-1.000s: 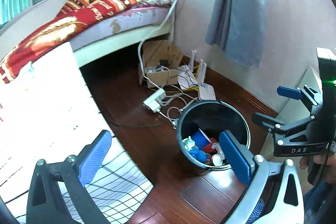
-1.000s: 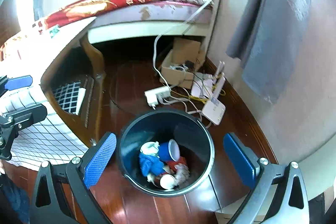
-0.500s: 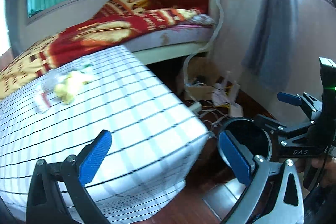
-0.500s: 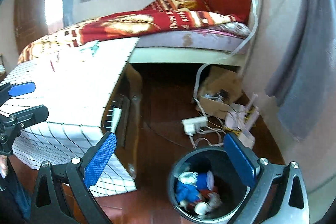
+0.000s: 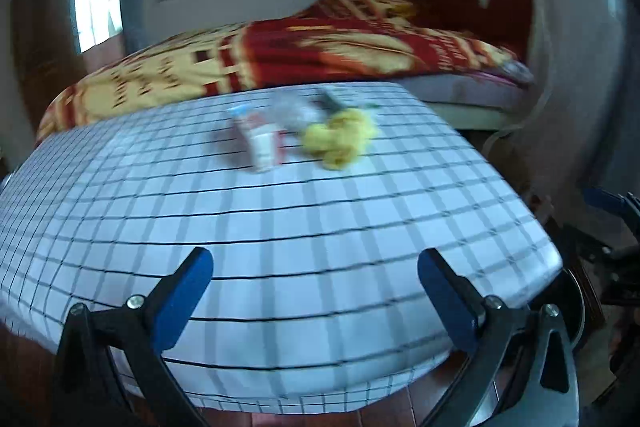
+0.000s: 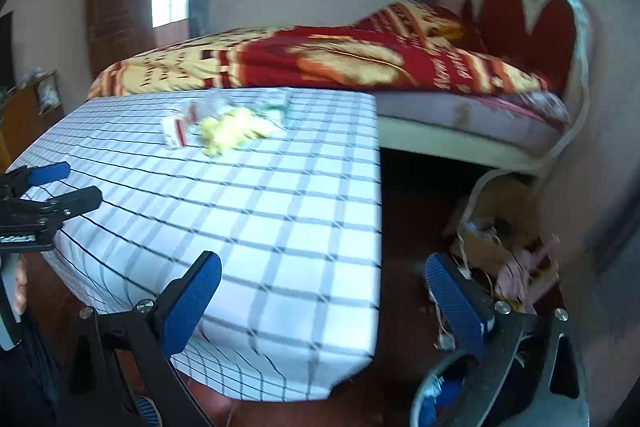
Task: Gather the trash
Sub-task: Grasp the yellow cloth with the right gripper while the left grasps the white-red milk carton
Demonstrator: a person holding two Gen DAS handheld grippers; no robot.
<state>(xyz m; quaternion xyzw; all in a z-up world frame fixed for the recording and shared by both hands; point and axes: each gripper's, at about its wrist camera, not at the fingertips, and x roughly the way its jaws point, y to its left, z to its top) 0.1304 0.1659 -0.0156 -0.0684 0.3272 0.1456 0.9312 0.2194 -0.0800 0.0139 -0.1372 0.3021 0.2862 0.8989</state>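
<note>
A crumpled yellow wad (image 5: pixel 339 139) of soft, lumpy stuff is seen on the far part of the table (image 5: pixel 280 227), with a small white-and-red carton (image 5: pixel 262 143) just beside it and a clear, crinkled wrapper (image 5: pixel 292 109) behind the two; all three are blurred. The table is covered by a smooth white cloth checked with thin black and broad grey lines, draped over its rounded edges.

The left gripper (image 5: pixel 316 291) is held low over the near edge, its blue-padded jaws spread wide with nothing between them; the trash lies well ahead of it, slightly left of centre. The right gripper (image 6: pixel 320 291) is likewise spread wide and empty, at the table's near corner, with the trash far ahead and to its left.

A bed (image 6: pixel 360 67) with a red-and-gold blanket and a scalloped red headboard (image 6: pixel 528 11) is seen behind the table. A bin (image 6: pixel 432 391) is partly shown below the right gripper, and a cardboard box (image 6: pixel 492 247) with cables is seen on the dark wooden floor by the wall.
</note>
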